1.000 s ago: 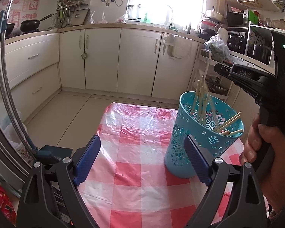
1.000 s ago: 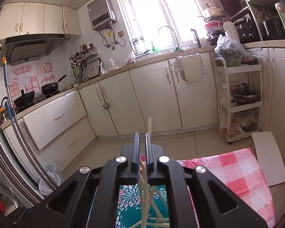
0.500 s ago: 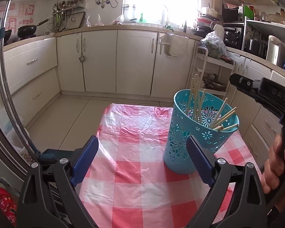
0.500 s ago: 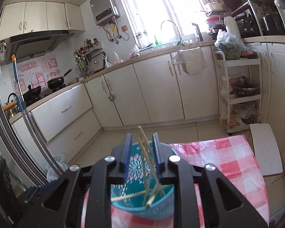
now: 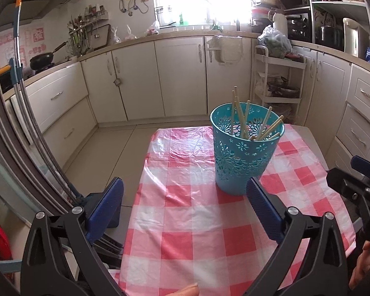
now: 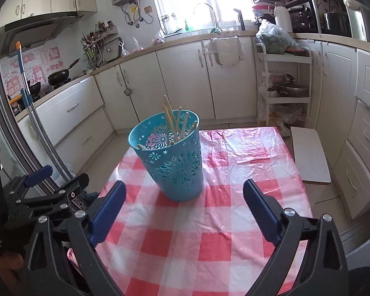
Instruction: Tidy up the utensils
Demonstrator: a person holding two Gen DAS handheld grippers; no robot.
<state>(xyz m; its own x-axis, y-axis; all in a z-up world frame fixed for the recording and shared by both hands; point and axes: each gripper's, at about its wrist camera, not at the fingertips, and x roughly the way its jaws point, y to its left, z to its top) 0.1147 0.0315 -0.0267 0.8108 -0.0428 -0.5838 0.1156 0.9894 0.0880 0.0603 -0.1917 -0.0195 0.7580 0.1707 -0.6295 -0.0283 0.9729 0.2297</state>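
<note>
Looking through the left wrist cam first: the left gripper (image 5: 185, 194) has its jaws opening, already spread really wide, and nothing sits between the blue pads (image 5: 264, 212), just the red-and-white checked cloth on the tabletop (image 5: 185, 234). The teal basket (image 5: 244, 157) stands upright on the cloth, ahead and a bit to the right, just past the right-hand pad's tip. A bunch of wooden chopsticks (image 5: 241, 120) is in it, some standing nearly straight, others leaning out over the right side of the rim. Off at the right edge you can see part of the right gripper (image 5: 357, 185) with a hand under it, well clear of the basket.

Right wrist cam now: the right gripper (image 6: 185, 194) also has its jaws opening, pretty much at full spread, and it's got hold of nothing. The basket (image 6: 175, 162) is upright ahead of it, a little left of the middle, apart from both pads. Chopsticks (image 6: 175, 123) poke out of the top, one tip resting on the near-left rim. The left gripper (image 6: 49, 192) shows at the left edge, near the corner of the tabletop (image 6: 234, 209). A white board (image 6: 310, 155) lies just beside the tabletop's right edge.
</note>
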